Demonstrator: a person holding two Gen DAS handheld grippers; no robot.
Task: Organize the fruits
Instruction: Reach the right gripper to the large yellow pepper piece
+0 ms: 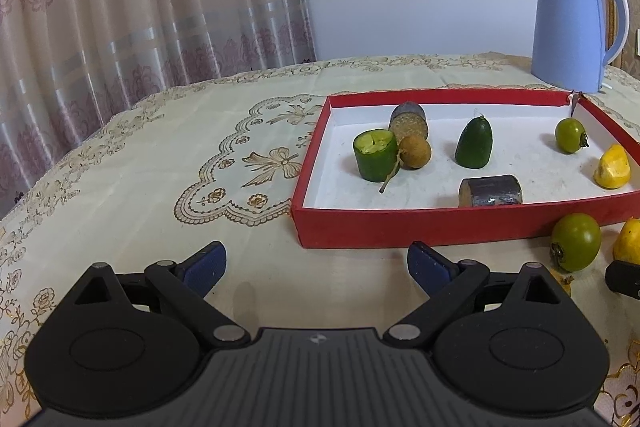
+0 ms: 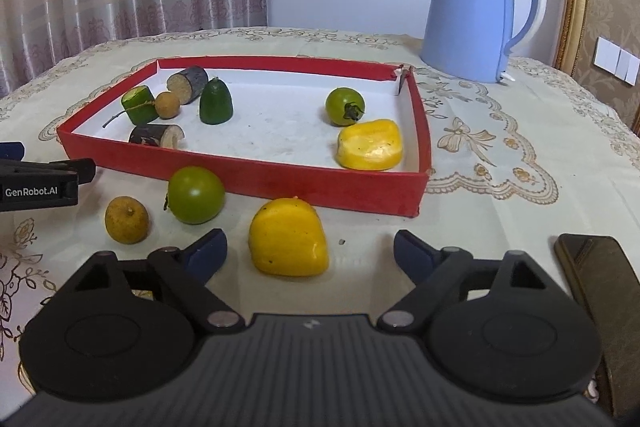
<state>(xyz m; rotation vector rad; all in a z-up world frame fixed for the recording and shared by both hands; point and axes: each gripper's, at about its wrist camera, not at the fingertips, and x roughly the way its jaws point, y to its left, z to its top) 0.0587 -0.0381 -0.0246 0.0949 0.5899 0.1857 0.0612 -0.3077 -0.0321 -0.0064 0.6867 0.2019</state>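
Note:
A red tray (image 2: 280, 179) (image 1: 400, 231) holds cucumber pieces (image 2: 216, 103), two dark cane pieces, a longan (image 2: 167, 104), a green tomato (image 2: 345, 106) and a yellow fruit piece (image 2: 370, 145). On the cloth in front of the tray lie another green tomato (image 2: 196, 195) (image 1: 576, 241), a brown round fruit (image 2: 126, 219) and a second yellow fruit piece (image 2: 288, 239). My right gripper (image 2: 310, 247) is open around that yellow piece, with neither pad touching it. My left gripper (image 1: 318, 261) is open over bare cloth left of the tray's near corner, with nothing between its fingers.
A blue kettle (image 2: 472, 15) (image 1: 572, 27) stands behind the tray at the back right. A dark phone (image 2: 592, 267) lies on the cloth right of my right gripper. Curtains hang behind the table's far left edge.

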